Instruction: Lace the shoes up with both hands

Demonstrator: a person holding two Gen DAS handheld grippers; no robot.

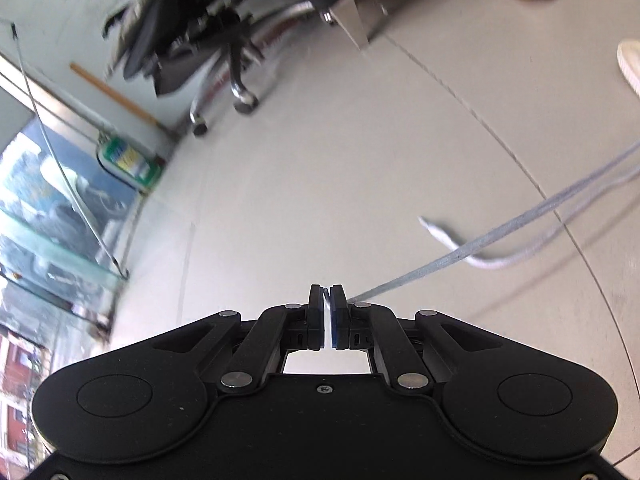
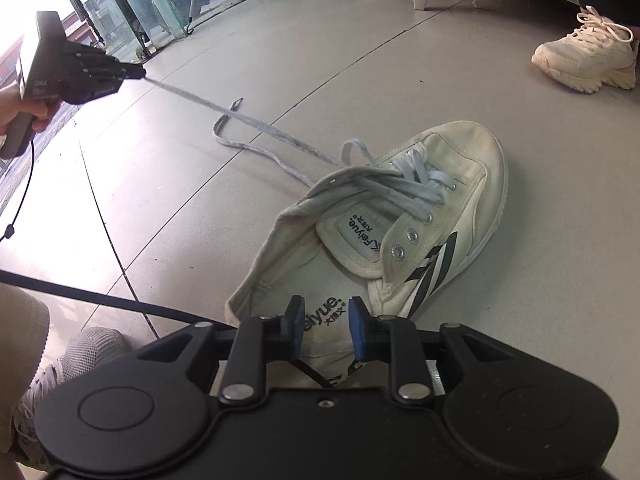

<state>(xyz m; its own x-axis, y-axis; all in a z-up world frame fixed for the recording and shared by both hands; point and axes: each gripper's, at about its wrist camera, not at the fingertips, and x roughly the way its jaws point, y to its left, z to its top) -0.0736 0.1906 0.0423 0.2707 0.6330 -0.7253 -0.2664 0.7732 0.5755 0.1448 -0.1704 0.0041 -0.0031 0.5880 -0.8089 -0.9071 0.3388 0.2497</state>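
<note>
Spanning both views is a grey tiled floor (image 2: 208, 208), with glass panels along its far edge. An office chair base (image 1: 224, 92) on castors is seen more fully from the left wrist; in the right wrist view only castors show at the top edge.

A white canvas shoe (image 2: 400, 216) is recorded lying on the floor just ahead of the right tongs (image 2: 323, 326), toe pointing away, tongue label readable; it is shown by the right wrist view alone. A second, chunky white sneaker (image 2: 588, 60) is noted well apart at the upper right, and a white shoe also appears at the top right of the left wrist view.

The left tongs (image 2: 140, 74) are seen from outside only in the right wrist view, held up at the left by a hand (image 2: 24, 110). In their own view the left tongs (image 1: 327, 300) are pressed together on the lace (image 1: 500, 232), which is drawn taut toward the right edge. The right wrist view shows that same lace (image 2: 248, 118) running straight to the shoe's upper eyelets.

A slack lace end (image 1: 444, 236) is recorded curling on the floor beneath the taut strand, visible in both views.

The right tongs are held partly apart over the shoe's heel opening, with nothing gripped between the blue pads (image 2: 358, 332).
</note>
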